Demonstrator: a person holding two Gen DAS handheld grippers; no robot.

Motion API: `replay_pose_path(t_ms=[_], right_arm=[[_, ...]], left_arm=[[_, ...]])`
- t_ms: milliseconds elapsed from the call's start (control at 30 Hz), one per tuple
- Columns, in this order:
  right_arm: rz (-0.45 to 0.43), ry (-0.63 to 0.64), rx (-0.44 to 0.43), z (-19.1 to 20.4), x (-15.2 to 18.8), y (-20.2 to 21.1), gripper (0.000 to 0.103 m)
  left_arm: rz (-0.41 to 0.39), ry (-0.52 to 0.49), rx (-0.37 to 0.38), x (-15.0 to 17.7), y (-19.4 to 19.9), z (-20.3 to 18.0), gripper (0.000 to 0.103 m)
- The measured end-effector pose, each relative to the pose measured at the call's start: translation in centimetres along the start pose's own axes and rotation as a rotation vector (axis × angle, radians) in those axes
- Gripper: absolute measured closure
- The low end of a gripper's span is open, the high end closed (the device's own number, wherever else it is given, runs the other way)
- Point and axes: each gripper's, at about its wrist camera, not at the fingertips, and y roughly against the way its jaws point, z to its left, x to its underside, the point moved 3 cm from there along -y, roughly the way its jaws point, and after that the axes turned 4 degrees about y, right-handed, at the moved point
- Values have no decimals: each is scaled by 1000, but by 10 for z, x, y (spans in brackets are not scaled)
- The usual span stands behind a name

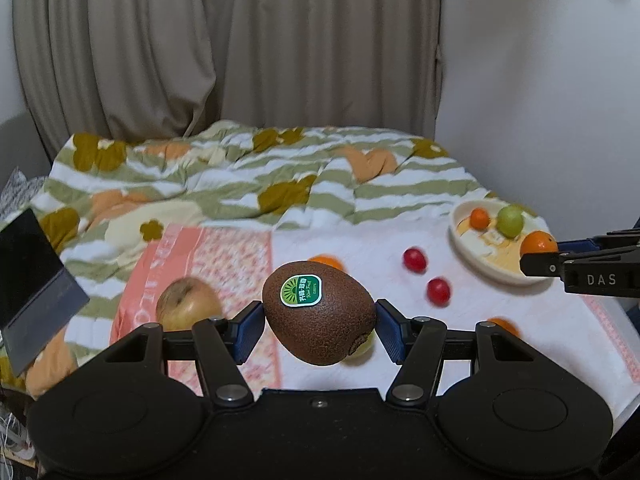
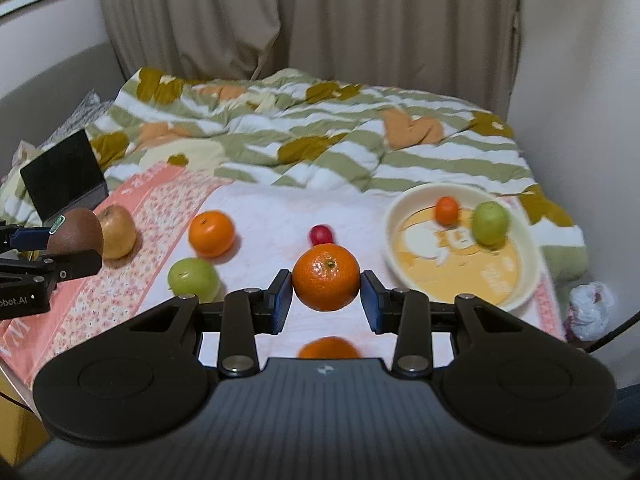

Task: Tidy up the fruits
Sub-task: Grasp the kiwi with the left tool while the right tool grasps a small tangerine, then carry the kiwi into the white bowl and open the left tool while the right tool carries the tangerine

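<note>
My left gripper [image 1: 319, 326] is shut on a brown kiwi [image 1: 320, 312] with a green sticker, held above the bed. The kiwi [image 2: 76, 232] also shows at the left edge of the right wrist view. My right gripper [image 2: 326, 300] is shut on an orange mandarin [image 2: 326, 282]; that mandarin [image 1: 538, 242] appears at the right of the left wrist view. A cream bowl [image 2: 520, 280] to the right holds a small mandarin [image 2: 447, 210] and a green fruit [image 2: 490, 222]. On the white cloth lie a mandarin [image 2: 211, 233], a green fruit [image 2: 193, 276], a yellow apple [image 2: 117, 232] and a red fruit [image 2: 321, 235].
Another mandarin [image 2: 329, 349] lies just below the right gripper. Two red fruits [image 1: 414, 260] [image 1: 438, 291] show in the left wrist view. A dark laptop [image 2: 64, 178] stands at the left. A striped floral quilt [image 2: 320, 128] covers the far bed; curtains and wall lie beyond.
</note>
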Motion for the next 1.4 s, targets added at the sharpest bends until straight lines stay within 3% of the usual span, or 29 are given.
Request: replay_pose_path(t_ms=[267,567,967,1400], right_arm=[[-33,-4,-8,-69,-8,31,50],[-46,19,-37,-152,-14,31,50],[-6,-50,-13,-228,-10,-14,50],[58,-105,34,-244,-8,-66,50]], left_arm=[[-59,17,-18,-28,10,-62,39],[-80,51,-14,-52,-14,-140,39],[1,-23,61,-69,-90,-210,39],[168,-167,144,-56,-192,-238,39]])
